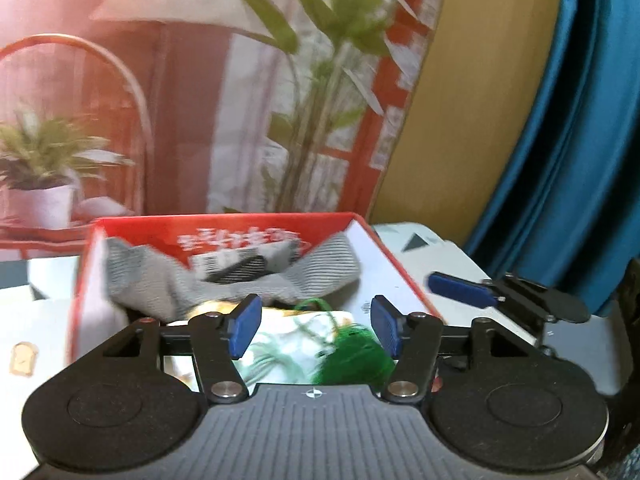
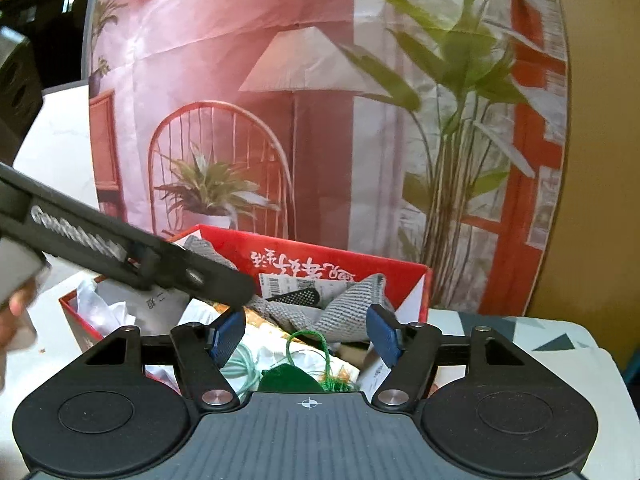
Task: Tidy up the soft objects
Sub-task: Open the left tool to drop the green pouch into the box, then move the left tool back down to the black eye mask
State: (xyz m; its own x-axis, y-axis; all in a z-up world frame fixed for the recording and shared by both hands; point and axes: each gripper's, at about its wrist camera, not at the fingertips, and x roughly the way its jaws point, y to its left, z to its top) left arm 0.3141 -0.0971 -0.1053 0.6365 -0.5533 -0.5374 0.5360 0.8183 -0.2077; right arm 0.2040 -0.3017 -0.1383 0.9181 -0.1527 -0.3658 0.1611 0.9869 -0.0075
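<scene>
Both tongs [image 1: 314,326] [image 2: 306,332] agape over box [image 1: 224,228]

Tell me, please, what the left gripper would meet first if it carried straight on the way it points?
Probably the green tassel lying on the pale cloth in the red box, though depth is unclear; the left gripper is open.

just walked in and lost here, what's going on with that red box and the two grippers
A person holds a gripper in each hand over a red box on a white table. The box holds soft things: a grey sock, a white printed cloth, a green tassel and crumpled paper. Both the left gripper and the right gripper hang open just above the cloth and tassel. Neither holds anything.
</scene>
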